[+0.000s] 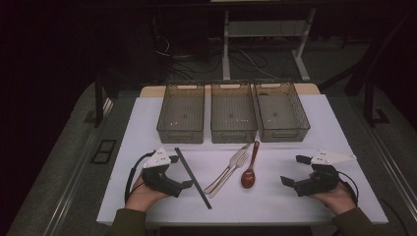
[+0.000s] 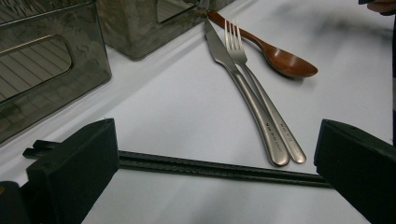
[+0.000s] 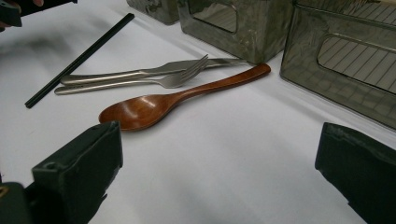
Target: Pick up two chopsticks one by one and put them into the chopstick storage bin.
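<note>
Sorting of the cutlery into the three bins has, by my judgement, not begun. All three bins stand in a row at the far side of the table (image 1: 344, 196), and each looks bare inside. Taking the middle bin (image 1: 233, 115) as reference: the left bin (image 1: 181, 115) and right bin (image 1: 281, 113) flank it closely. Just in front of it, toward the person, lie the knife (image 1: 227, 169) and fork (image 1: 231, 172), side by side and touching along their handles, tips toward the bin. The wooden spoon (image 1: 250, 173) lies just right of them, its handle end near the bin's front wall. The black chopsticks (image 1: 193, 177) lie further left, in front of the left bin, angled across the table as a pair.

The left gripper (image 1: 180, 171) rests on the table just left of the chopsticks, jaws wide apart, nothing between the pads; in its own view the chopsticks cross just beyond its jaws. The right gripper (image 1: 294, 171) sits well right of the spoon, likewise wide and holding nothing.

Remaining, as I judge it: every piece is yet to be lifted and placed.
</note>
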Demonstrator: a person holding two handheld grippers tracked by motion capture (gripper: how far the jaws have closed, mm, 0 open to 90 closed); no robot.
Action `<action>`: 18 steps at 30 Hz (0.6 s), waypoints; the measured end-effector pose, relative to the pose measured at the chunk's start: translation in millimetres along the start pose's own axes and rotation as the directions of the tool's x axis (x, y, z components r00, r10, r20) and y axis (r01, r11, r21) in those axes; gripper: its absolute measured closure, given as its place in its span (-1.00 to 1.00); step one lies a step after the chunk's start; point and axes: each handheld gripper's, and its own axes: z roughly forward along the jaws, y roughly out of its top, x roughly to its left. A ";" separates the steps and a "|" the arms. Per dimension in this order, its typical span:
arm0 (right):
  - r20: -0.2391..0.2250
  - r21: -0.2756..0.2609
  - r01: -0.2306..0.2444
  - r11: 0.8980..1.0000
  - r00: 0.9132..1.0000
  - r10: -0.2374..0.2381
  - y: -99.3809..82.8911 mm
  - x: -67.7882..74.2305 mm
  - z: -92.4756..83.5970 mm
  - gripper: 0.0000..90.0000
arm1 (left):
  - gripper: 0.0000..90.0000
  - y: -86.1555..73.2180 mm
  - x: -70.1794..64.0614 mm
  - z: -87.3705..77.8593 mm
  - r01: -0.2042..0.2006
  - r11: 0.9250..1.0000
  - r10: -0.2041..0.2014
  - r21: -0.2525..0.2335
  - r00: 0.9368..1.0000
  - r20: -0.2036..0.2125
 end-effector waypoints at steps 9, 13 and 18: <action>0.002 0.001 0.000 1.000 1.000 0.000 -0.3 -0.1 -0.3 -1.00 | -1.00 2.4 0.0 -1.3 -0.005 1.000 0.005 0.005 1.000 -0.024; 0.000 0.001 0.002 1.000 1.000 -0.002 -0.1 0.0 0.0 -1.00 | -1.00 2.6 0.2 -1.1 -0.006 1.000 0.006 0.005 1.000 -0.027; 0.000 0.004 0.004 1.000 1.000 -0.004 -0.5 0.8 0.0 -1.00 | -1.00 4.0 0.6 1.4 -0.015 1.000 0.015 0.016 1.000 -0.023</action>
